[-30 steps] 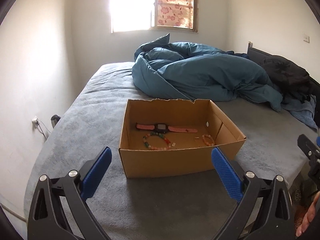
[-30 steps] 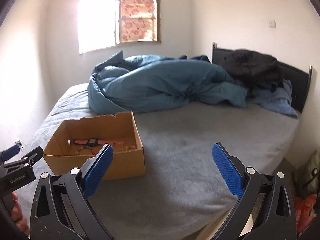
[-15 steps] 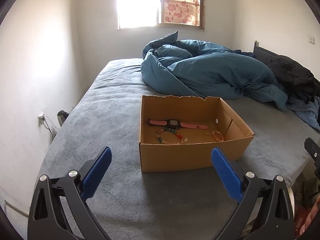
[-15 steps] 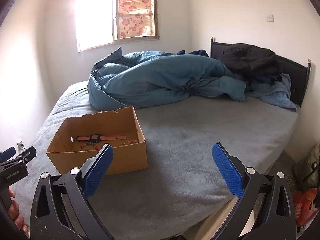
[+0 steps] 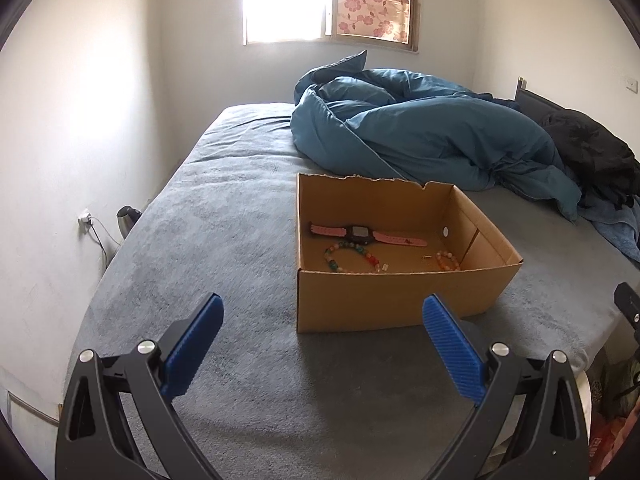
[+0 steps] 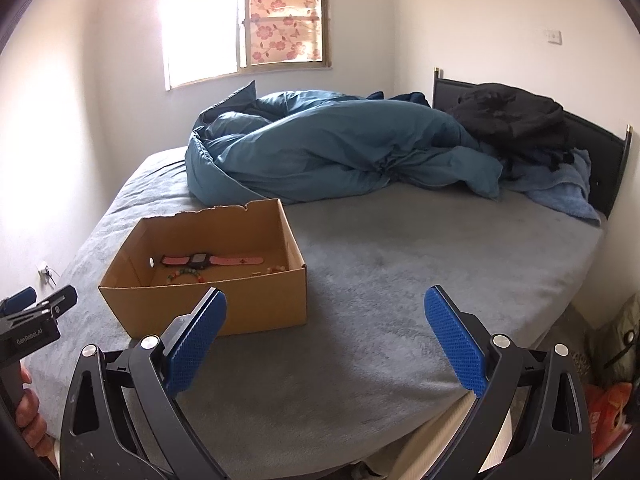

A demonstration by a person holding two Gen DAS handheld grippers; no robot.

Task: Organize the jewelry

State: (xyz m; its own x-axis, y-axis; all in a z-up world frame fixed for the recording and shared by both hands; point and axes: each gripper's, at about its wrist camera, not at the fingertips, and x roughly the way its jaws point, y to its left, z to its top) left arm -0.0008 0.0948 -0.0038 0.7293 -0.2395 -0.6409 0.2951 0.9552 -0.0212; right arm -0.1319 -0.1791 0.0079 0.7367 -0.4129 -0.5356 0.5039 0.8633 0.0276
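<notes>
Seen from the left wrist, going left to right: beyond the left finger, only grey bed cover (image 5: 224, 248); ahead of the gap between the jaws and a little toward the right finger, open cardboard box (image 5: 384, 300) resting on the cover, its near wall just past the right fingertip. Left gripper (image 5: 322, 340) released, jaws wide apart, holding nothing. Inside the box, on its floor: pink-strapped watch (image 5: 360, 234) lying flat along the far wall, multicoloured bead bracelet (image 5: 352, 258) just in front of it, smaller orange bead bracelet (image 5: 448, 261) in the right corner, well apart from both fingers. Behind the box, crumpled blue duvet (image 5: 420, 136). Seen from the right wrist: same box (image 6: 224, 304) now ahead of the left finger, watch (image 6: 200, 259) and beads partly hidden by the near wall; bare grey cover (image 6: 400, 280) straight ahead between the jaws. Right gripper (image 6: 326, 338) also released and wide apart, empty. At the far left edge, part of the left gripper (image 6: 36, 320) in view, beside the box.
</notes>
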